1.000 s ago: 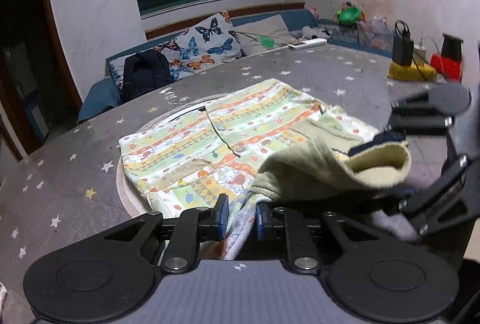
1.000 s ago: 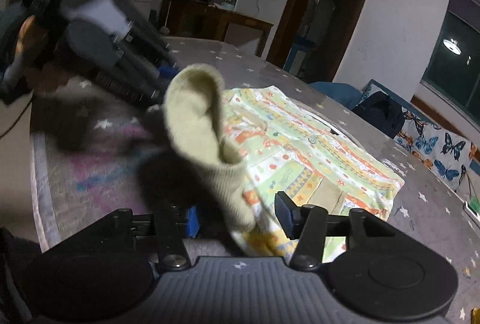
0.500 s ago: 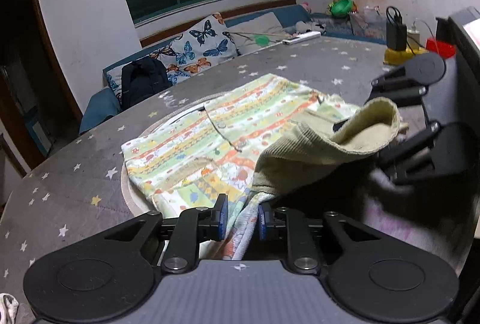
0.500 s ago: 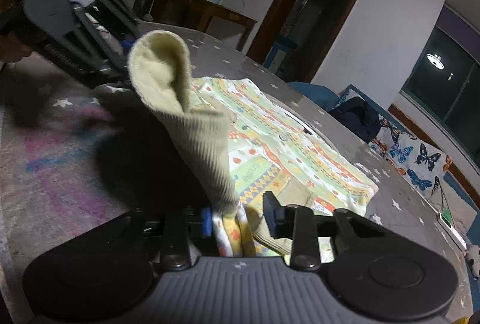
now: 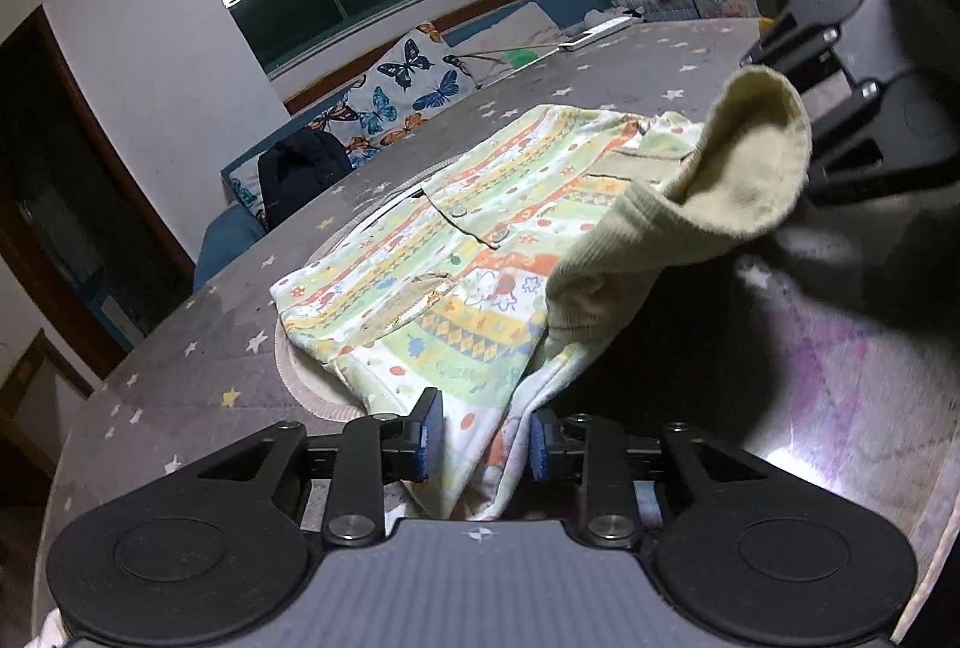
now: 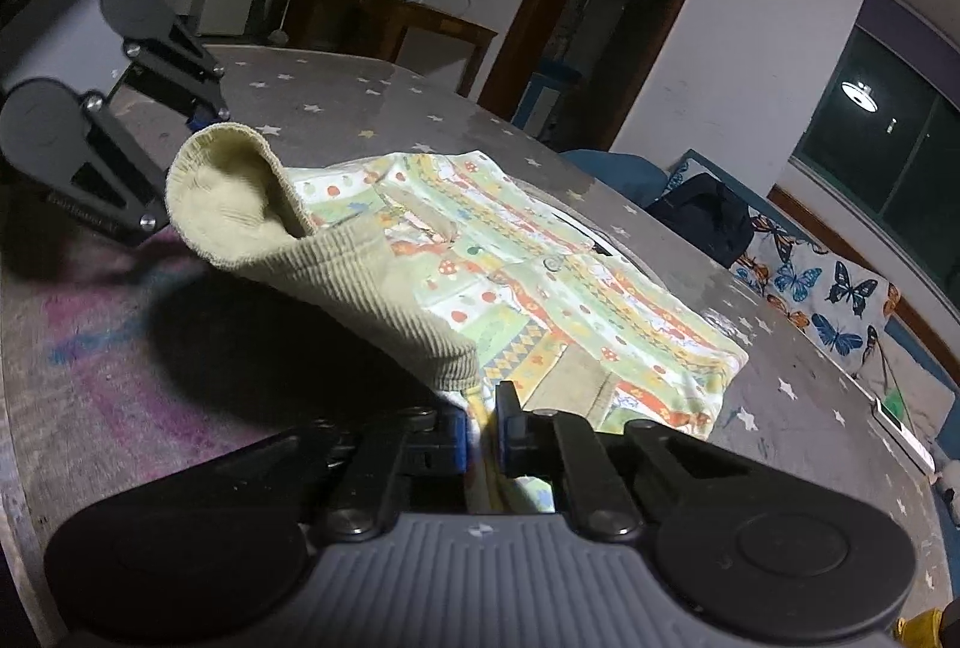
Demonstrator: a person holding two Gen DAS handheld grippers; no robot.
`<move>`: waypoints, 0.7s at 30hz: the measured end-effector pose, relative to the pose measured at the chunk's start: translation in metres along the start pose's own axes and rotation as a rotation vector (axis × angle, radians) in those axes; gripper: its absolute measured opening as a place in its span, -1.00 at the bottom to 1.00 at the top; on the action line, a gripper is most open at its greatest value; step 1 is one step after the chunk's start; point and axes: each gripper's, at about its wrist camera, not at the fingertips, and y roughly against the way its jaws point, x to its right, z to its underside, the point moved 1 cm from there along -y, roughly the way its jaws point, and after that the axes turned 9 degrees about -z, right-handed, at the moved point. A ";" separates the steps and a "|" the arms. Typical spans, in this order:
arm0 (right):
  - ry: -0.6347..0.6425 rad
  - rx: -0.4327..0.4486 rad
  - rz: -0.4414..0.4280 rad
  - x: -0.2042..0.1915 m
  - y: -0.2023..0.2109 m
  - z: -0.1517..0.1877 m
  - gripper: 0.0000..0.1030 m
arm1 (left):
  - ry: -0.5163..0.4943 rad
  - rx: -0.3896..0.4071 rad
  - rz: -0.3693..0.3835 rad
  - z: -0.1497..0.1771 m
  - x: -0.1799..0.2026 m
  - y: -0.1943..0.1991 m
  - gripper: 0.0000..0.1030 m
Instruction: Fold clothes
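A child's patterned shirt (image 5: 456, 252) in green, yellow and orange lies on the grey star-print table; it also shows in the right wrist view (image 6: 576, 288). Its sleeve, with a ribbed olive cuff (image 5: 744, 168), is lifted off the table. My left gripper (image 5: 480, 438) has its jaws a little apart with the sleeve fabric hanging between them. My right gripper (image 6: 483, 432) is shut on the sleeve fabric just below the cuff (image 6: 240, 192). Each gripper shows in the other's view, the right one (image 5: 852, 108) beside the cuff, the left one (image 6: 120, 132) behind it.
A round woven mat (image 5: 300, 384) lies under the shirt. A butterfly cushion (image 5: 408, 90) and dark backpack (image 5: 300, 168) sit on the bench beyond the table. A remote (image 5: 594, 36), green object and charger clutter stand at the far right. A doorway (image 6: 600, 24) is behind.
The sleeve and cuff have been lifted higher and carried over the shirt. My right gripper closed on the fabric. My left gripper's jaws have opened a little.
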 end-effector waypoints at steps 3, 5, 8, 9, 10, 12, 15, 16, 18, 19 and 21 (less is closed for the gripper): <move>-0.006 -0.007 -0.006 -0.001 0.000 0.000 -0.89 | 0.002 -0.005 -0.003 0.002 0.001 0.001 -0.73; -0.009 -0.007 -0.012 -0.003 0.004 -0.001 -0.90 | 0.011 -0.005 0.001 0.003 0.001 0.005 -0.78; -0.016 -0.003 -0.021 -0.005 0.013 -0.001 -0.91 | 0.020 0.003 0.013 0.005 -0.001 0.017 -0.80; -0.018 -0.002 -0.024 -0.006 0.016 -0.002 -0.91 | 0.025 0.007 0.021 0.006 -0.001 0.024 -0.80; -0.021 0.000 -0.029 -0.007 0.019 -0.002 -0.91 | 0.031 0.009 0.031 0.007 -0.003 0.030 -0.80; -0.026 0.005 -0.051 -0.009 0.030 -0.001 -0.91 | 0.046 0.013 0.053 0.010 -0.005 0.045 -0.80; -0.036 0.006 -0.087 -0.017 0.050 -0.001 -0.91 | 0.074 0.015 0.089 0.016 -0.009 0.074 -0.80; -0.036 0.005 -0.107 -0.022 0.059 0.000 -0.91 | 0.082 0.015 0.099 0.018 -0.010 0.084 -0.80; -0.021 -0.002 -0.144 -0.034 0.079 0.002 -0.91 | 0.101 0.013 0.120 0.022 -0.013 0.104 -0.80; -0.015 -0.006 -0.160 -0.040 0.087 0.003 -0.91 | 0.112 0.009 0.128 0.023 -0.014 0.114 -0.80; -0.014 -0.013 -0.189 -0.049 0.101 0.003 -0.91 | 0.116 0.008 0.127 0.023 -0.013 0.132 -0.80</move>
